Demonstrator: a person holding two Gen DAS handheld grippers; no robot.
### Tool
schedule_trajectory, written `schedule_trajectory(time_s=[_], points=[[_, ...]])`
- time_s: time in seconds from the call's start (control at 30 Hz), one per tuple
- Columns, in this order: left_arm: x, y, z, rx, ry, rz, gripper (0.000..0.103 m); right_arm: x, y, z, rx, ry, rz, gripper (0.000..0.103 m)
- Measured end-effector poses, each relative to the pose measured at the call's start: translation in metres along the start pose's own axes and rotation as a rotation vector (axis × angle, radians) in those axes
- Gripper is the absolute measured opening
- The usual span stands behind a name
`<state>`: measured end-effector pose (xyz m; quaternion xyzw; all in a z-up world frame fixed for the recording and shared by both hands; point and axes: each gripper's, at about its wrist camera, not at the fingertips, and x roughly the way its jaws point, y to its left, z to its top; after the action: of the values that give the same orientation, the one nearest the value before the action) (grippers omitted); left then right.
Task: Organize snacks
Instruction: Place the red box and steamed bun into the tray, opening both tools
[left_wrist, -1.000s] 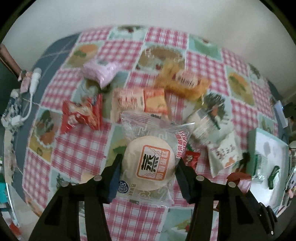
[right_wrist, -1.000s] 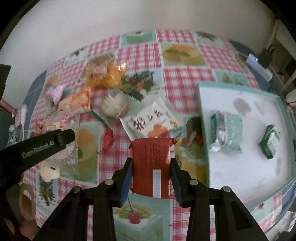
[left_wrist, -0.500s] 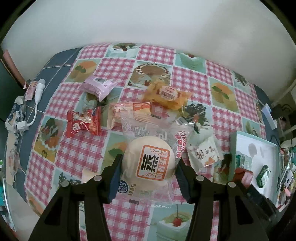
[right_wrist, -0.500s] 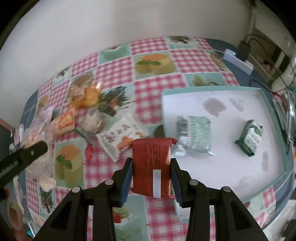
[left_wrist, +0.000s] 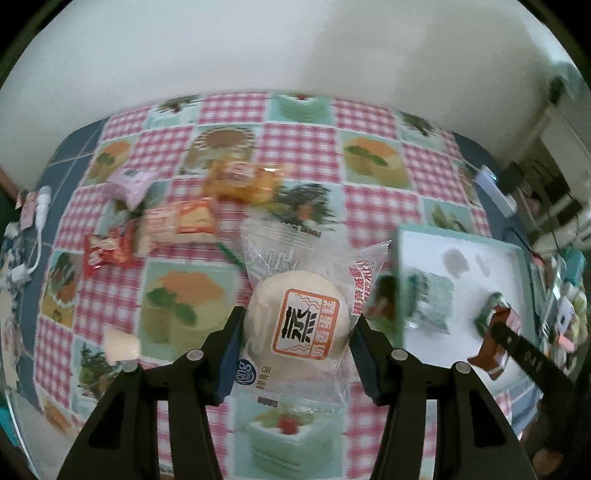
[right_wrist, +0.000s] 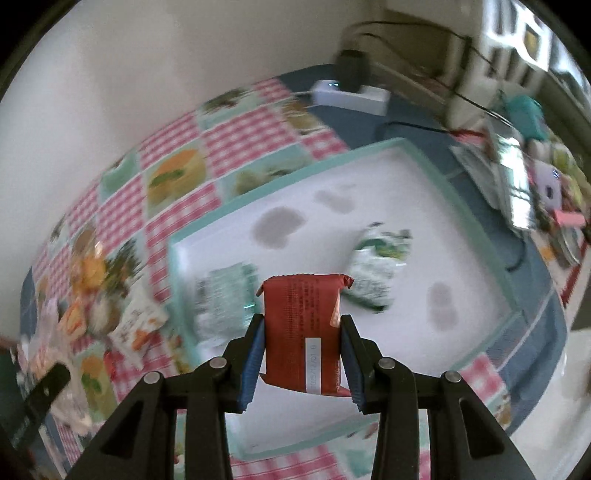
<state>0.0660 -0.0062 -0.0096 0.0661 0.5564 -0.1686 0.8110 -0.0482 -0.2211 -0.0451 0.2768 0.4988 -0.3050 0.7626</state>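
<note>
Clear plastic wrap, white round bun inside: my left gripper is clamped on it, one pad on each side of the bun, wrapper tail sticking out forward. Left view: bun is held above the counter with its checked cloth. Tray with the teal rim lies forward and to the right of this gripper, near but not under it. Loose snacks are left on the cloth up-left: orange packet, pink packet, red packet, orange-and-white packet. Far right of this view I see the right gripper's finger with the brown-red pack over the tray. Two green packets already lie in the tray.

Right view: right gripper is closed on the brown-red pack, long axis pointing straight ahead along the fingers, back seam label facing me. It hangs over the tray's white floor, between the pale green packet on its left and the green-white packet ahead-right. Some blur; I can't tell the height above the floor.

Key relation, my read: right arm is already over the tray, bare floor directly below and ahead of the pack, so it places first. Left arm needs to travel right to get the bun past the rim.
</note>
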Motion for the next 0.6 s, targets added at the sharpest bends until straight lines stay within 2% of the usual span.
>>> schedule_trajectory(time_s=[0.27,0.5,0.53,0.6], points=[[0.0,-0.074,-0.021,0.156,0.023,-0.085,0.056,-0.001,-0.06,0.012,0.131,-0.014,-0.066,0.042],[0.005,-0.131,-0.041,0.286,0.037,-0.125,0.056,-0.007,-0.088,0.017,0.172,-0.043,-0.103,0.042],[0.007,-0.136,-0.042,0.297,0.042,-0.13,0.057,-0.005,-0.091,0.017,0.179,-0.036,-0.104,0.042],[0.011,-0.141,-0.044,0.308,0.057,-0.132,0.065,-0.003,-0.093,0.016,0.183,-0.025,-0.107,0.042]])
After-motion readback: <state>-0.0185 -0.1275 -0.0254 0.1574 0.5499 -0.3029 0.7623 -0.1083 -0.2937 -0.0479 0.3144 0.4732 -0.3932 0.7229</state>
